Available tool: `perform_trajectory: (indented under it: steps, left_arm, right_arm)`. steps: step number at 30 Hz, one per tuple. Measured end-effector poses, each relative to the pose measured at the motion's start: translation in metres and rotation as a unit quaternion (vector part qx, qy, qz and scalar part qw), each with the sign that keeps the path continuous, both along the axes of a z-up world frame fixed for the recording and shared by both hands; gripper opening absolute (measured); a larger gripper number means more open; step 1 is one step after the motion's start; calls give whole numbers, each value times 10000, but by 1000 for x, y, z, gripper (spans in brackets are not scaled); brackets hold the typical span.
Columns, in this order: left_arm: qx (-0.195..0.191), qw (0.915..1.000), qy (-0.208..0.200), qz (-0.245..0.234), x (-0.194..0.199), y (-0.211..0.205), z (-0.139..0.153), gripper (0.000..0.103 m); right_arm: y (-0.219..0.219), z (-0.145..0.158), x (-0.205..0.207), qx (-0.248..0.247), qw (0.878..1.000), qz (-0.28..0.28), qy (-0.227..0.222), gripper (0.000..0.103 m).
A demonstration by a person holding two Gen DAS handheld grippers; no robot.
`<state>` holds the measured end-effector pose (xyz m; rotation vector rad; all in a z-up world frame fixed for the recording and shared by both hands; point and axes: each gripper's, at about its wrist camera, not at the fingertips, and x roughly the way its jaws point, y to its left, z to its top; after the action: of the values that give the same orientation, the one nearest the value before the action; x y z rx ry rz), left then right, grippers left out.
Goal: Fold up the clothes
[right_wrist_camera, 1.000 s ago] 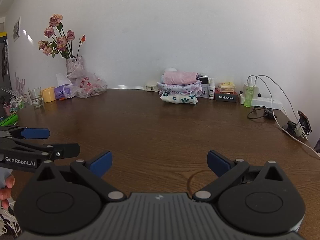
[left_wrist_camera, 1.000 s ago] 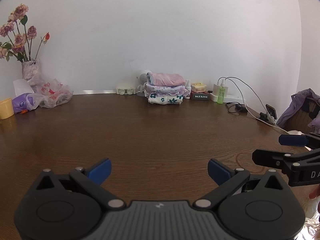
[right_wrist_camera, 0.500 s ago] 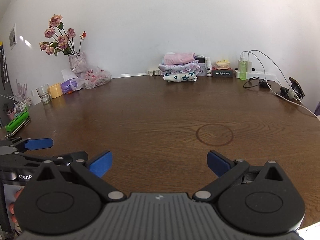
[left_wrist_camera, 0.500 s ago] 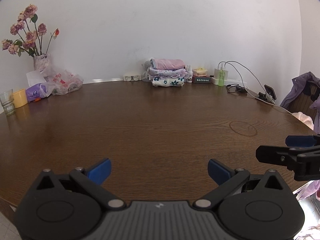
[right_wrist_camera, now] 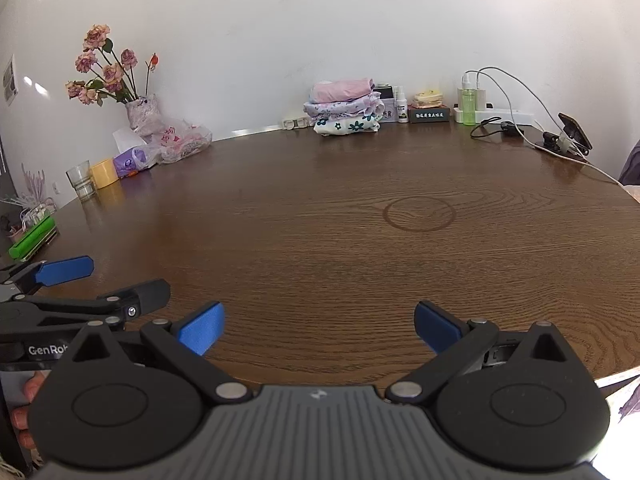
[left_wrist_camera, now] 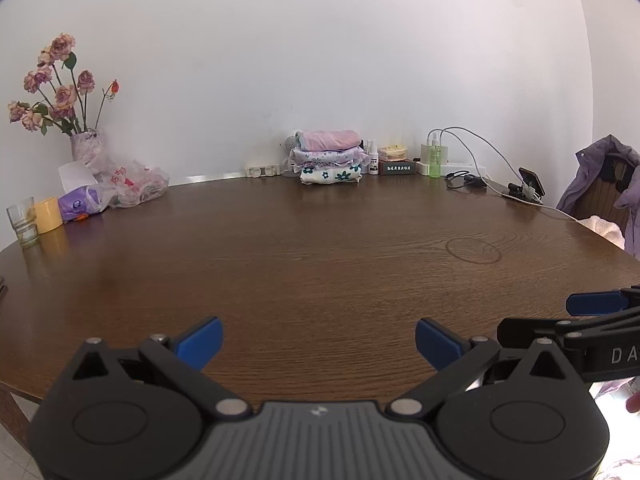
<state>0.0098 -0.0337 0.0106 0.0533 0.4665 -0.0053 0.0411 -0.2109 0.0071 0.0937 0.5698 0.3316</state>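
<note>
Both grippers, left (left_wrist_camera: 318, 340) and right (right_wrist_camera: 316, 326), are held wide open and empty above the bare table (right_wrist_camera: 340, 248), presumably readied for another garment, the folded stack (right_wrist_camera: 345, 106) being parked by the wall.

Lighting: bright, even daylight; soft sheen is seen on the table (right_wrist_camera: 320, 200) far edge. Overexposure is noted at the lower right corners. Strong fisheye bending and dark vignetted corners are present. Focus is sharp throughout; shadows are faint.
</note>
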Motion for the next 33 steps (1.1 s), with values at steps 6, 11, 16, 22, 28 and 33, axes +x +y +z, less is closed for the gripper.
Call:
perform_trajectory:
  steps: [6, 11, 16, 22, 28, 33]
  left_arm:
    - [-118, 9999, 7, 22, -1, 2, -1, 103]
    - [-131, 9999, 11, 29, -2, 2, -1, 103]
    - [-195, 9998, -7, 43, -2, 4, -1, 103]
    - [-199, 9998, -5, 61, -3, 4, -1, 103]
    - [-197, 9998, -12, 75, -4, 4, -1, 103]
    - [-201, 9998, -5, 75, -4, 4, -1, 103]
  right_arm:
    - [0, 0, -2, 3, 10000, 13, -3, 103]
    - [1, -1, -2, 19, 10000, 29, 18, 103]
    - [1, -2, -2, 34, 10000, 35, 36, 103]
    - [2, -2, -3, 38, 10000, 44, 43, 103]
    - [2, -2, -3, 39, 10000, 55, 44, 103]
    - [3, -2, -4, 38, 10000, 55, 47, 103]
